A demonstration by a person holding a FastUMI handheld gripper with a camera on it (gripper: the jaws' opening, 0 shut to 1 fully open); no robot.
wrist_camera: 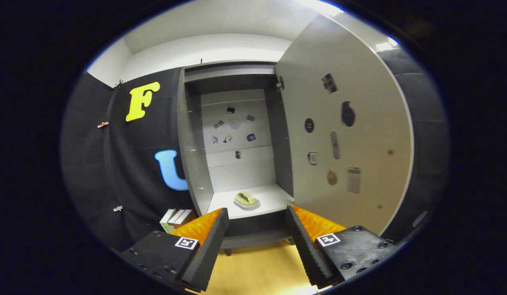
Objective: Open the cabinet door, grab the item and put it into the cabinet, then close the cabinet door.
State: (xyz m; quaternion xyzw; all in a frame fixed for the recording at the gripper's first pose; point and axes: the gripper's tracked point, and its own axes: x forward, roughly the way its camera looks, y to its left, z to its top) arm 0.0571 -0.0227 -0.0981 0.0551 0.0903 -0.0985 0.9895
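The cabinet (187, 143) stands ahead of me with its door (351, 135) swung wide open to the right. A pale green item (246, 200) lies on the white shelf (273, 200) inside, beyond my fingers and a little left of the gap's middle. My gripper (256, 217) is open, with nothing between its fingers, held back from the cabinet over the wooden floor. Small stickers dot the cabinet's back wall and the inner face of the door.
A few books (177, 219) stand by the cabinet's lower left corner, against the black cloth wall. A dark base shelf (257, 237) runs under the white one. Wooden floor (257, 266) lies below my fingers.
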